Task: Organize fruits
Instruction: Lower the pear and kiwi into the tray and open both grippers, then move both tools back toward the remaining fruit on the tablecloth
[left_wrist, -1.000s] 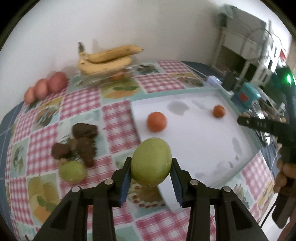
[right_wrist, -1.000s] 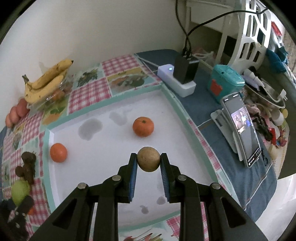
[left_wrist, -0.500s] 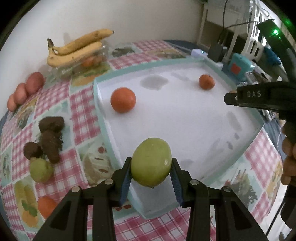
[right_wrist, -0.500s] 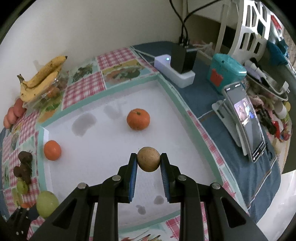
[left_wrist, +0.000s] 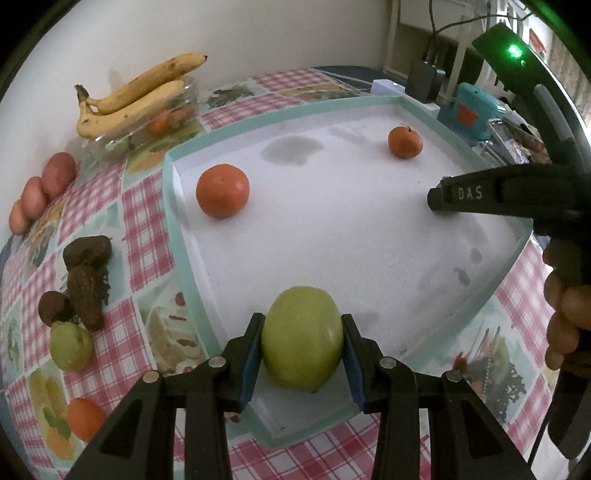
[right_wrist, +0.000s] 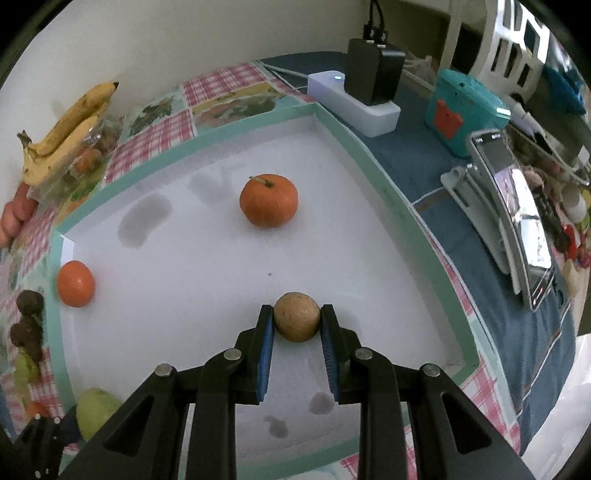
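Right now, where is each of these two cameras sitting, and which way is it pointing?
Left wrist: rides on the left gripper, looking along its fingers, shut on a green fruit, across the white tray; the right gripper's finger and the person's right hand show at right.
Right wrist: rides on the right gripper, shut on a brown fruit, facing the tray's far corner; the left gripper shows bottom left.
Shared: the tray, two oranges and the bananas.
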